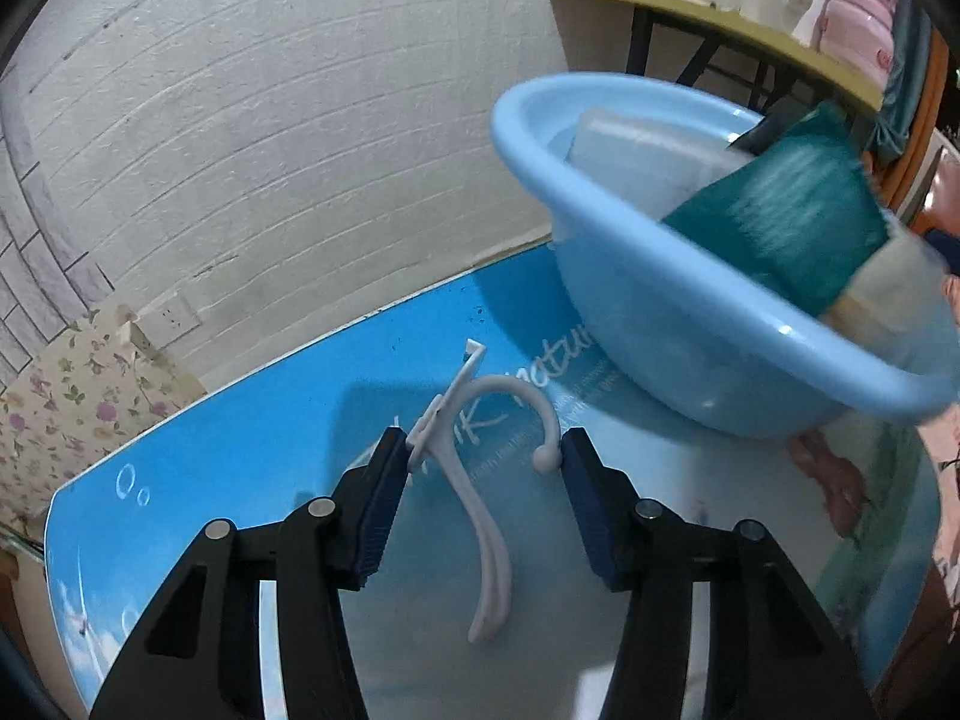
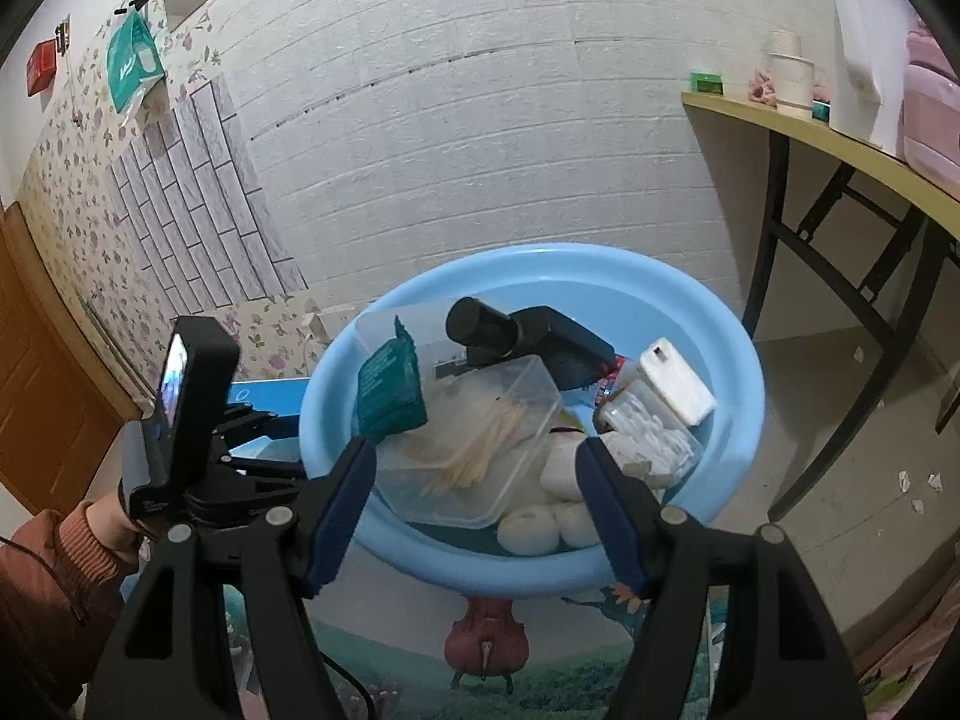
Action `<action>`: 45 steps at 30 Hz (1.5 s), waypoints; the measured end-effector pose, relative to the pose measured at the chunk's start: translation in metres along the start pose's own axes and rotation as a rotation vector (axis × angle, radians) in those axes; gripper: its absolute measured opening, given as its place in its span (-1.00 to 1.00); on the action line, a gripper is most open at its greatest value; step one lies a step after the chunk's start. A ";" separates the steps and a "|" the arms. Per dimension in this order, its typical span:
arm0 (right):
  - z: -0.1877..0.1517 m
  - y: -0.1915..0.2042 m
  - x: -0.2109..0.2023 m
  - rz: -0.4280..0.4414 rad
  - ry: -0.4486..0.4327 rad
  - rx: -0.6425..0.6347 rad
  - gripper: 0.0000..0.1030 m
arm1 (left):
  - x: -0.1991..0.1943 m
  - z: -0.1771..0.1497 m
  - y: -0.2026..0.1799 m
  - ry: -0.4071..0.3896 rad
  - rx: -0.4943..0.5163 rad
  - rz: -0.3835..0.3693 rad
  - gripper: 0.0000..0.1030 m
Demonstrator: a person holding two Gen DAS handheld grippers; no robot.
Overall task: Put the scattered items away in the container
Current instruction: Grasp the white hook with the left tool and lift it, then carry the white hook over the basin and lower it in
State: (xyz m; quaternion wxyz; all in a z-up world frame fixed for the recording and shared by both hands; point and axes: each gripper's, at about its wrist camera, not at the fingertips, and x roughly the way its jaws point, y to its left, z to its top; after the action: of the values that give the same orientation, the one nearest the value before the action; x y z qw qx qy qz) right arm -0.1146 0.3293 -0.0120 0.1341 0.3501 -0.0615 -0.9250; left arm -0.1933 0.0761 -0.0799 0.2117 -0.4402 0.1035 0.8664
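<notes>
Your left gripper (image 1: 483, 462) sits with jaws open around the white hook (image 1: 489, 510) lying on the table (image 1: 240, 450), left of the basin (image 1: 690, 324): pick step. Close on it, then lift over the rim. Right gripper (image 2: 474, 498) hovers open and empty above the basin.

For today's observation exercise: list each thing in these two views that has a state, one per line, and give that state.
left gripper: open, fingers astride the hook
white plastic hook: lying on the table, not clamped
blue basin: upright, holding several items
clear box of toothpicks: in the basin, tilted
teal packet: in the basin, propped on edge
right gripper: open, empty
</notes>
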 end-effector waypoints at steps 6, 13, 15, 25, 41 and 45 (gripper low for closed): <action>-0.005 0.004 -0.008 -0.006 0.000 0.003 0.34 | -0.047 -0.002 0.000 -0.087 -0.072 0.010 0.01; -0.012 -0.001 -0.010 -0.014 0.000 0.039 0.34 | -0.092 0.004 -0.017 -0.187 -0.055 -0.004 0.01; -0.013 0.000 -0.009 -0.014 0.000 0.036 0.34 | -0.099 0.008 -0.022 -0.206 -0.044 -0.012 0.01; -0.011 0.003 -0.003 -0.052 -0.011 -0.043 0.34 | -0.093 0.032 -0.063 -0.227 0.002 -0.057 0.01; -0.007 -0.021 0.008 0.005 -0.030 0.007 0.42 | -0.061 0.066 -0.105 -0.210 0.063 -0.102 0.21; -0.009 -0.016 0.009 -0.009 -0.035 -0.017 0.43 | -0.056 0.063 -0.109 -0.201 0.058 -0.098 0.35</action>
State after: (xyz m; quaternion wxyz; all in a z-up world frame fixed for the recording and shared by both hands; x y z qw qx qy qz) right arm -0.1188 0.3421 -0.0281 0.1318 0.3331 -0.0546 -0.9321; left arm -0.1589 0.1806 0.0033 0.2760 -0.3493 0.0850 0.8914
